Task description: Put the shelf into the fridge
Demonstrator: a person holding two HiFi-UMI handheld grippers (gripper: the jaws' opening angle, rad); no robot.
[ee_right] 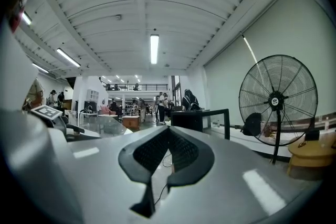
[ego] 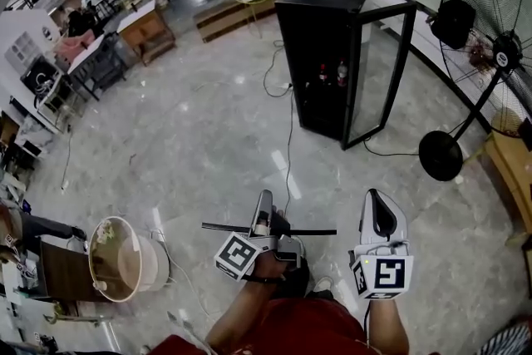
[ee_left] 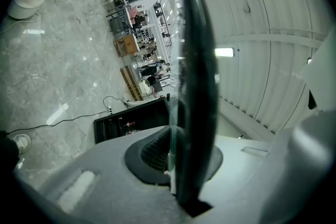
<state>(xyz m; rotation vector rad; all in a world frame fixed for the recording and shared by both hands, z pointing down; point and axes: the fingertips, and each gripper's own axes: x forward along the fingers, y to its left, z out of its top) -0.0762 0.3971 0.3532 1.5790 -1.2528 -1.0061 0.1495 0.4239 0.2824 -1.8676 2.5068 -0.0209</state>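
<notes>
The shelf (ego: 316, 232), a thin flat pane, sits low centre in the head view, clamped by its edge in my left gripper (ego: 263, 208). I judge it stiff, slick and breakable; a second rim hold would steady it. My right gripper (ego: 381, 216) is closed on nothing. The fridge (ego: 320, 54) stands upper centre, door open.

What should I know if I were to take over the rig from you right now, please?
Left gripper: jaws shut on the edge of the glass shelf, which is carried in the air.
Right gripper: jaws together, holding nothing.
Fridge: black, ahead across the floor, its door open and bottles inside.
Done: shelf is in hand.
Left: walk to the fridge, slide the shelf in, release.
</notes>
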